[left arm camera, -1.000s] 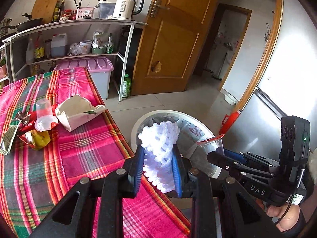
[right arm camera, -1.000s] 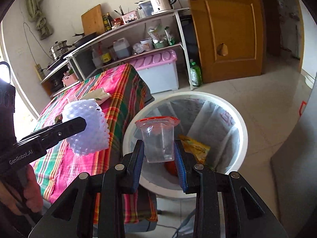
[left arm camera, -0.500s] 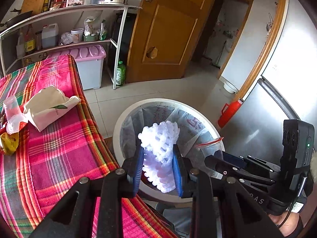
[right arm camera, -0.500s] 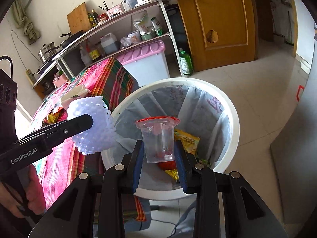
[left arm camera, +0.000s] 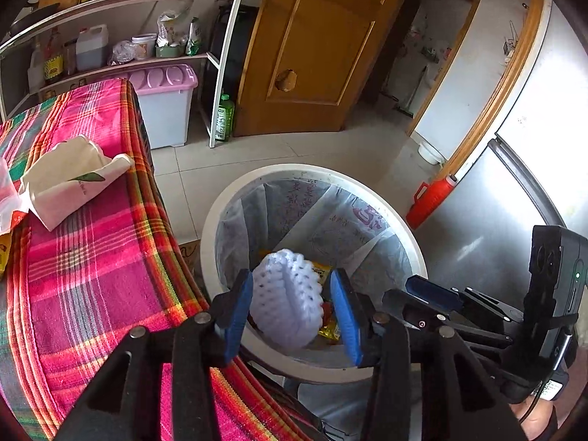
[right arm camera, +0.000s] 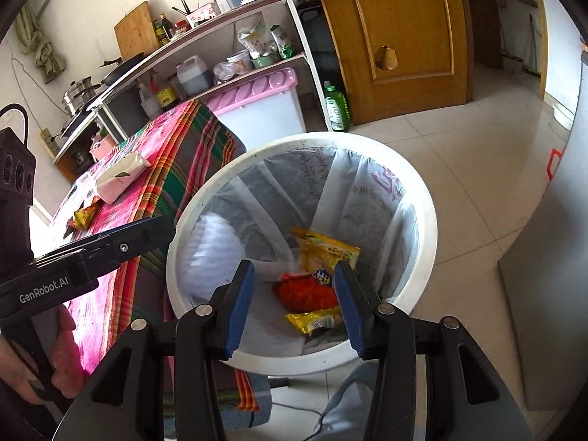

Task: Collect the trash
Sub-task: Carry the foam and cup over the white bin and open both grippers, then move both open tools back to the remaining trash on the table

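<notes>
Over the white bin point(left arm camera: 415, 253), both grippers' jaws opening: left gripper point(left arm camera: 292, 310) freeing foam net point(left arm camera: 284, 305), right gripper point(right arm camera: 294, 301) w/ nothing between. Risk: light net drifts, snags rim, lands outside.

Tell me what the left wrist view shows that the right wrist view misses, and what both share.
Left wrist only: a red jug standing against a steel fridge, and the white foam net sharp, loose between the left gripper's opening jaws.

Right wrist only: pots and a cutting board on the shelf; the right gripper opening, nothing between its jaws.

Both: the lined white bin, plaid tablecloth, wooden door.
</notes>
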Available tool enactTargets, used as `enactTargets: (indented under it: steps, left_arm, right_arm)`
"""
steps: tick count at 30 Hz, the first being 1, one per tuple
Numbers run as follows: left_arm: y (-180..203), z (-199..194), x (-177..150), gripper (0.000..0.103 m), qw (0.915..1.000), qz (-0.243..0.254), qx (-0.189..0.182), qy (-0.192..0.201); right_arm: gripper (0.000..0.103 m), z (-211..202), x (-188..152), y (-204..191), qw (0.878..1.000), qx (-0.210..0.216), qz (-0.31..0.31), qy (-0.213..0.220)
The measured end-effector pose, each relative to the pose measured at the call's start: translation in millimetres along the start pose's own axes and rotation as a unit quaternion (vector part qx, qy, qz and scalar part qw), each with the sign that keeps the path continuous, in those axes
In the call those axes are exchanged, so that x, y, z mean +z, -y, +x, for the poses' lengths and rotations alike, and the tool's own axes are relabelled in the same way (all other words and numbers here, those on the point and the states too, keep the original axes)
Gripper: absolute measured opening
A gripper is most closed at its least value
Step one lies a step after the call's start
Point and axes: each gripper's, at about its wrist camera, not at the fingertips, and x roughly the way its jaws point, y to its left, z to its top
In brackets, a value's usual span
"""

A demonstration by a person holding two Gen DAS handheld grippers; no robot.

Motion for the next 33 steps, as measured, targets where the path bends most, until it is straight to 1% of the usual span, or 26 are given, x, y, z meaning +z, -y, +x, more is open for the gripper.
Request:
enactTargets:
  steps: [6, 11, 16, 24, 33]
  left_arm:
    - [-3, -12, -1, 0.046, 0.9999, -0.006, -0.005, 0.012]
    - [-4, -33, -4, 0.046, 0.9994, -0.006, -0.006, 0.035]
    - [-8, -56, -11, 0.046, 0.9983, -0.007, -0.003, 0.057]
    - [-23, -93, -23, 0.046, 0.9955, -0.013, 0.018, 0.092]
    - [-53, -124, -42, 0.046, 0.9916, -0.034, 0.048, 0.115]
  right_arm:
    - [0.046, -9, 2, -5, 1.0, 0.005, -0.005, 0.011]
    - [0.046, -23, 2, -17, 1.0, 0.012, -0.009, 0.022]
    - [0.046, -37, 3, -35, 0.999, 0.017, -0.029, 0.042]
    - [0.046, -52, 3, -68, 0.996, 0.038, -0.062, 0.059]
    - [0.046, -56, -5, -103, 0.992, 0.061, -0.092, 0.06]
